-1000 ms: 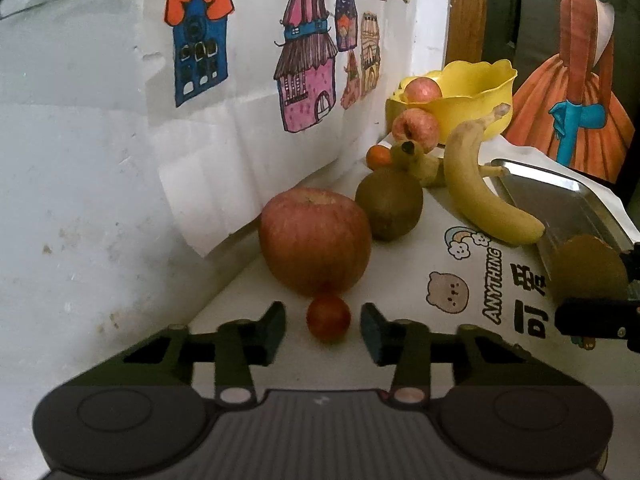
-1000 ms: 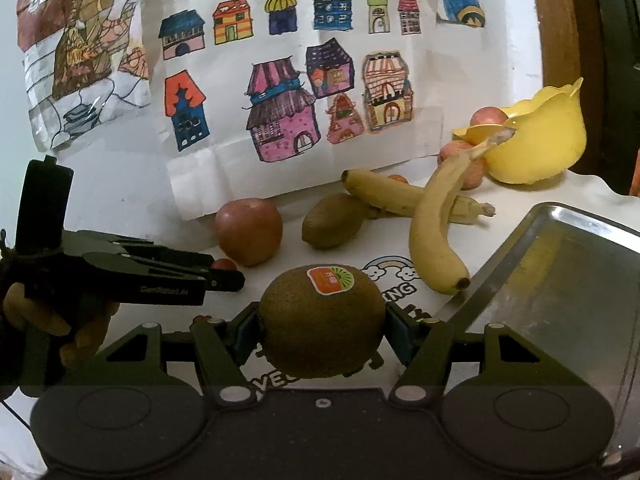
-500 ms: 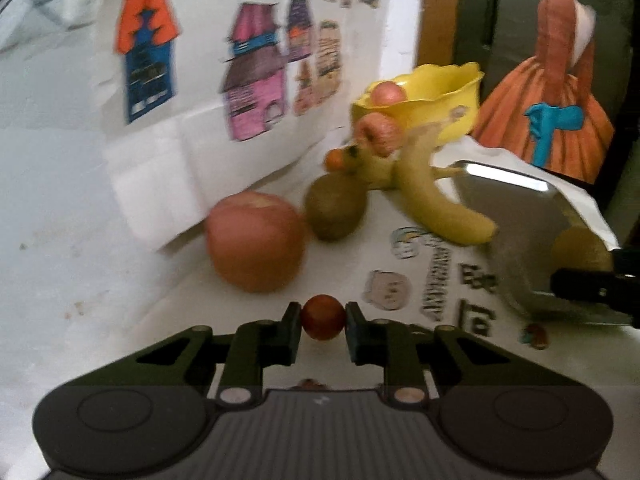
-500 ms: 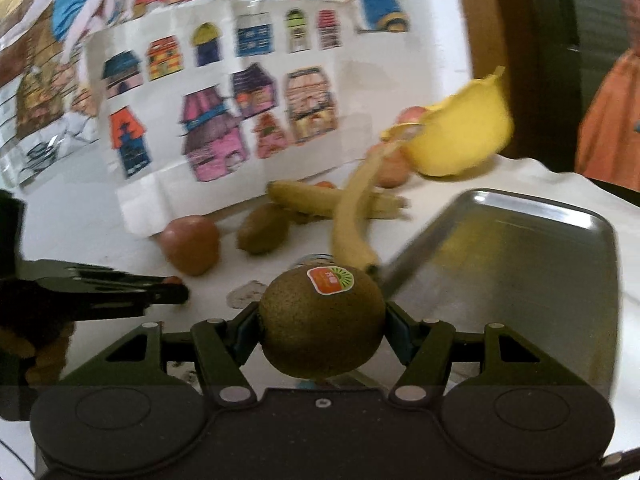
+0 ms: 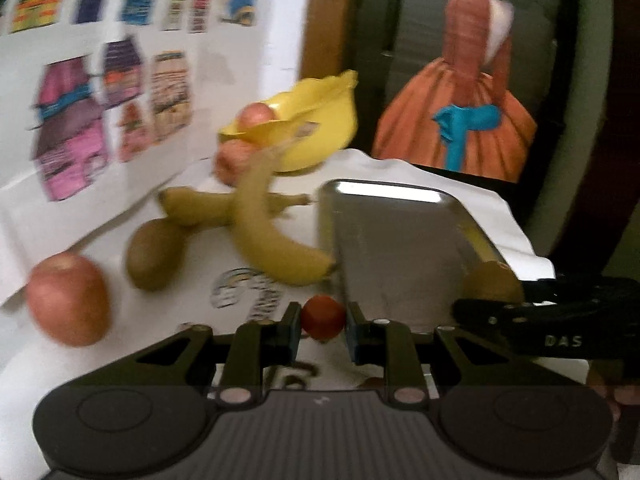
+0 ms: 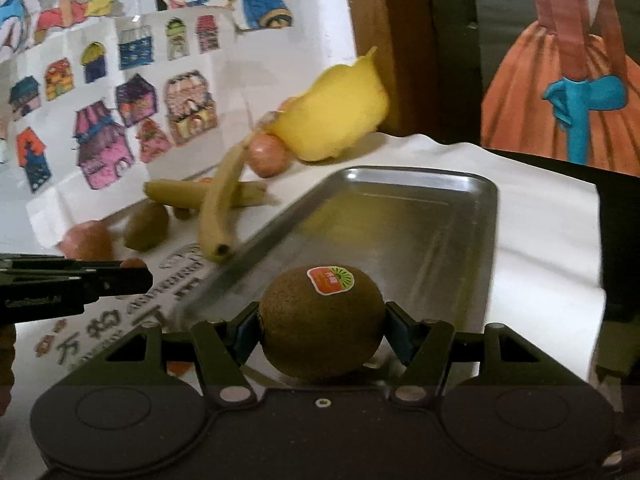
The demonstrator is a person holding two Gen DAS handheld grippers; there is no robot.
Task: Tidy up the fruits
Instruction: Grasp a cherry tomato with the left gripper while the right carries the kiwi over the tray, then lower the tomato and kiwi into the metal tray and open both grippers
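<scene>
Your right gripper [image 6: 322,326] holds the kiwi [image 6: 320,320] and your left gripper [image 5: 323,322] holds the small red fruit [image 5: 322,317]; set both down gently inside the tray [image 6: 420,216], away from its edge.

Left wrist view: low over counter [image 5: 440,184], near left front corner of metal tray [image 5: 392,240], facing wall with house drawings [image 5: 120,92] and yellow bowl [image 5: 316,120].

Right wrist view: close above tray's near end, facing same wall, further right.

Shared: tray, bowl, bananas [image 6: 218,204], drawings, dress picture [image 6: 576,92]; each view catches other gripper at its edge.
</scene>
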